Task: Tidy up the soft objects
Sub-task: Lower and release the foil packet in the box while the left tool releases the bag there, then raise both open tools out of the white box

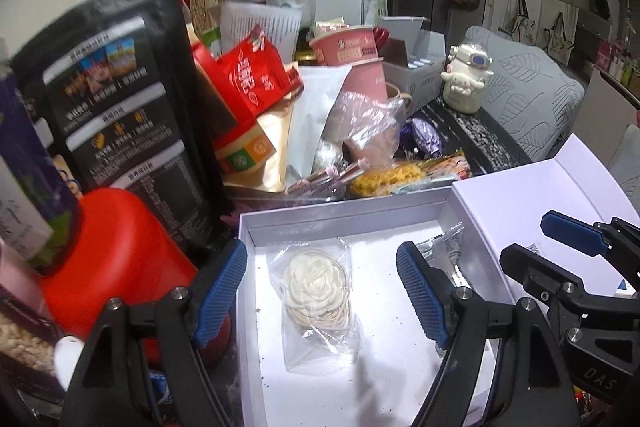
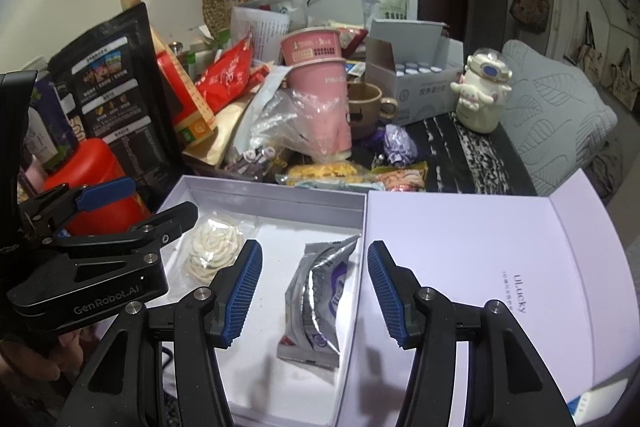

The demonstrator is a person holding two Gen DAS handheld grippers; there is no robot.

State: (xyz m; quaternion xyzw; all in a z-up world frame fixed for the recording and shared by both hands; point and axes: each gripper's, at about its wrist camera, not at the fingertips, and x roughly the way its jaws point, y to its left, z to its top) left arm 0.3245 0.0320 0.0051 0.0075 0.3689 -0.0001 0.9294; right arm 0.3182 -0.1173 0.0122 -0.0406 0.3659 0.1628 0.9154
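An open white box (image 1: 340, 223) (image 2: 276, 203) lies in front of me. A cream rosette in clear wrap (image 1: 318, 289) (image 2: 212, 251) lies in its left part. A silver and purple snack packet (image 2: 320, 301) lies in its right part; only its top shows in the left wrist view (image 1: 442, 247). My left gripper (image 1: 322, 295) is open and empty, above the rosette. My right gripper (image 2: 314, 291) is open and empty, its fingers either side of the packet. Each gripper shows in the other's view, the right one (image 1: 560, 247) and the left one (image 2: 132, 203).
The box lid (image 2: 500, 267) lies open to the right. A red container (image 1: 116, 251) and black pouch (image 1: 116, 87) stand left. Behind the box are a yellow snack (image 2: 324, 171), a purple wrapped item (image 2: 396, 143), pink cups (image 2: 320, 95), a mug (image 2: 366, 109) and a white figurine (image 2: 482, 95).
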